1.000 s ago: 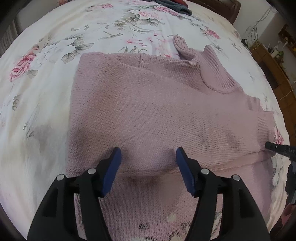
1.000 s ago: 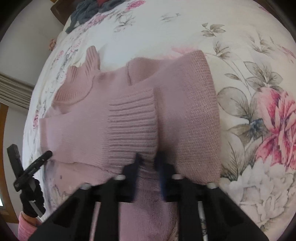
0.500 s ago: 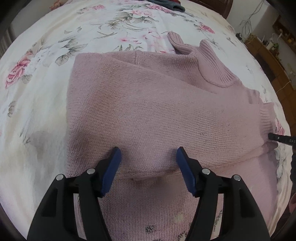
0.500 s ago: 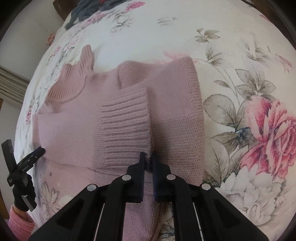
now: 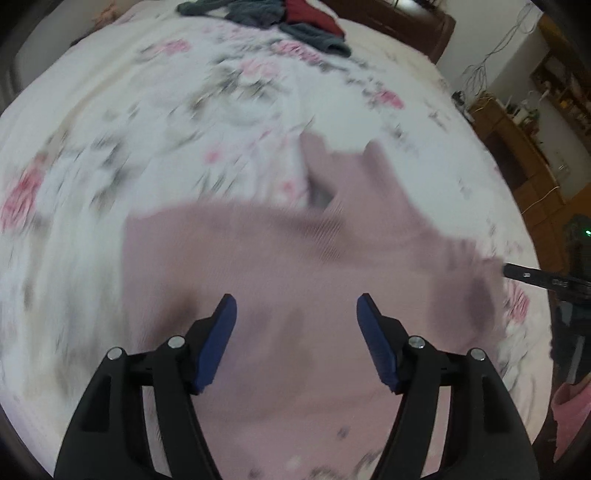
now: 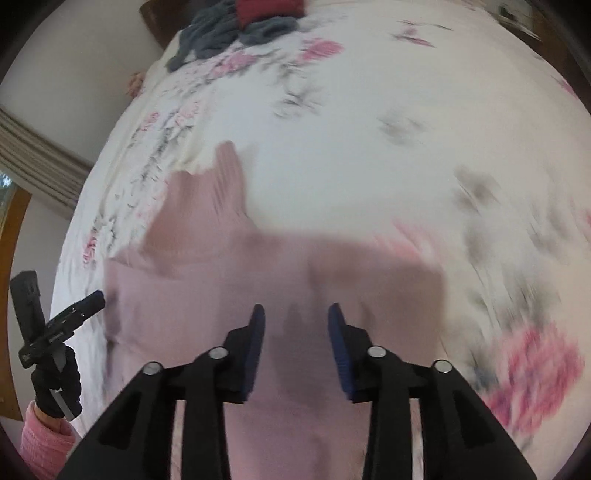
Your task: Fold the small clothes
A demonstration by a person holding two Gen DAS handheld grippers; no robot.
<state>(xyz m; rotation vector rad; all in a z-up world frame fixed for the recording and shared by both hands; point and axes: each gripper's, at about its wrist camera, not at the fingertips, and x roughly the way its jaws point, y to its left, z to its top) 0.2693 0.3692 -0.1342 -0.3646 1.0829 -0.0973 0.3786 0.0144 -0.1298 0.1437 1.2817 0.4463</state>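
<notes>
Both views are pretty motion-blurred, but the pink sweater (image 5: 295, 266) is lying folded on the bed (image 5: 110, 122) with its floral sheet, collar pointing toward the far end where a pile of dark grey and red clothes (image 5: 295, 14) sits. The left gripper (image 5: 296, 317) has its blue-padded fingers spread wide above the sweater with nothing between them, and the right gripper (image 6: 295, 332) is spread apart too, hovering over the sweater and pinching nothing. In the right wrist view you can see a black-gloved hand (image 6: 55, 380) with a pink sleeve (image 6: 44, 439) at the left edge.
</notes>
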